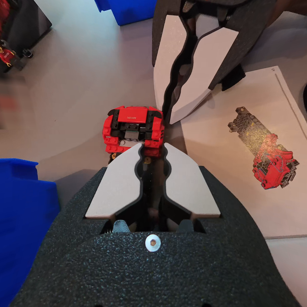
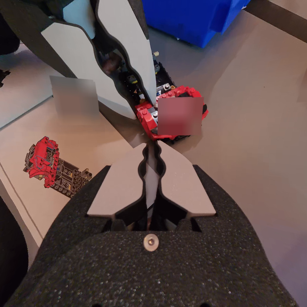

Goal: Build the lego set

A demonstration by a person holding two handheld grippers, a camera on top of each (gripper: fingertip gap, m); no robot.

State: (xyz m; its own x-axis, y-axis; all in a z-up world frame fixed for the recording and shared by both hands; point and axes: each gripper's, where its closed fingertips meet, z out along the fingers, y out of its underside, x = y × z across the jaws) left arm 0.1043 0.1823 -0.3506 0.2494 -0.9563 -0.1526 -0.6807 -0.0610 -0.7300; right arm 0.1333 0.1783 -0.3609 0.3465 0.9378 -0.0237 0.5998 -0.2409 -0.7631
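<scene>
A red and black lego car (image 1: 132,129) lies on the grey table, its red rear end pointing away from me in the left wrist view. My left gripper (image 1: 153,144) is shut on the car's black chassis; in the right wrist view (image 2: 143,106) its fingers straddle that chassis behind the red body (image 2: 146,114). My right gripper (image 2: 151,143) is shut with nothing visible between its fingers. Its tips stand just beside the car's red rear corner, and it also shows in the left wrist view (image 1: 168,119).
A white instruction sheet (image 1: 232,207) with a picture of the car lies right of the car; it also shows in the right wrist view (image 2: 74,141). Blue bins stand at near left (image 1: 20,216) and far side (image 1: 129,11). A red minifigure (image 1: 6,56) stands far left. My two grippers' fingertips are within a few centimetres of each other. Both grippers' tips are roughly 30 cm from the red minifigure (image 1: 6,56).
</scene>
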